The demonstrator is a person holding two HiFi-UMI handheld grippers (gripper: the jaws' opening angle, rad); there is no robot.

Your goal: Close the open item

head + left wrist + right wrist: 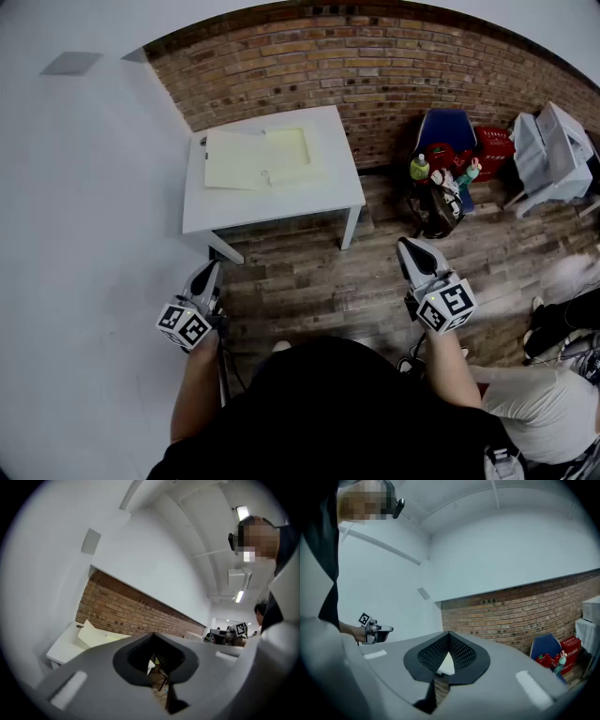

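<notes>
A pale yellow folder (255,157) lies open and flat on the white table (272,211) by the brick wall; in the left gripper view the folder (91,634) has one flap raised. Both grippers are held level well short of the table, over the wood floor. My left gripper (212,265) points at the table's near left corner, its jaws (153,634) shut with nothing between them. My right gripper (405,246) hangs off to the right of the table, its jaws (449,633) meeting at the tips, empty. The left gripper (377,631) also shows in the right gripper view.
A brick wall (375,75) runs behind the table. To the right stand a blue chair (446,129), red baskets (493,148), a dark bag (433,208) and a white cabinet (553,159). A person's legs (553,398) are at the lower right.
</notes>
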